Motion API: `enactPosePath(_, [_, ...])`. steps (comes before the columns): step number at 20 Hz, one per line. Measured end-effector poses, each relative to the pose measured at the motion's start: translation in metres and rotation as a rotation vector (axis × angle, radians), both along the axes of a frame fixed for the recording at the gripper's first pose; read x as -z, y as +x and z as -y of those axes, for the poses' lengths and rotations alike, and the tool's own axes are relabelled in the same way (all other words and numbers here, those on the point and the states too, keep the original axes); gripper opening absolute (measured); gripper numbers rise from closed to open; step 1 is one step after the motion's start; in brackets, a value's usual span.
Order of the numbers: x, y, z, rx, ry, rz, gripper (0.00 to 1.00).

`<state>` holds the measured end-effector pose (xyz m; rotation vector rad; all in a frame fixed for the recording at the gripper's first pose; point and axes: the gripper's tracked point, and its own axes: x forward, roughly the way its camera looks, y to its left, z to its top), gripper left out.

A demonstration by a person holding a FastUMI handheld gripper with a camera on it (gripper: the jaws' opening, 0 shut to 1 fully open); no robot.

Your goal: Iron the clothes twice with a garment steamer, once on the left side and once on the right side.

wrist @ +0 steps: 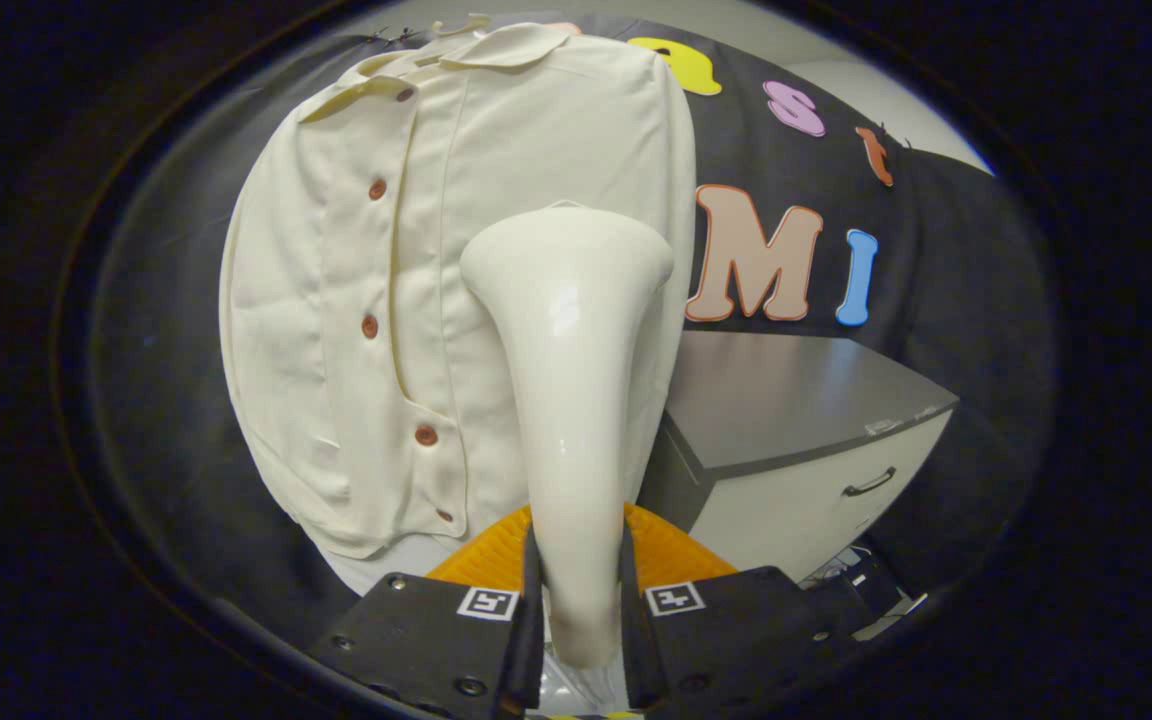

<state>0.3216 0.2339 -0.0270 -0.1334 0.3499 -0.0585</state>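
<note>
The gripper [581, 590] is clamped on the garment steamer [571, 400]: both fingers [526, 620] press against the sides of its narrow, glossy handle, which stands between them. The steamer widens upward from the fingers into a flared head. The head lies against or just in front of the cream shirt [356, 280]; contact cannot be confirmed. The shirt hangs on the black booth wall, collar at the top, with a vertical row of brown buttons [370, 326] running down its placket. The steamer head sits over the shirt panel beside the placket, on the side nearer the cabinet [796, 450]. The cabinet, with a dark grey top and a pale drawer front carrying a dark handle [869, 485], stands beyond the fingers, next to the shirt's lower edge.
</note>
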Motion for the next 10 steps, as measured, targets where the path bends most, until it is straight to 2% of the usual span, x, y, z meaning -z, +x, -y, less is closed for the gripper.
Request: enactPosePath(10, [0.082,-0.012,0.006,0.025,0.015,-0.084,0.32])
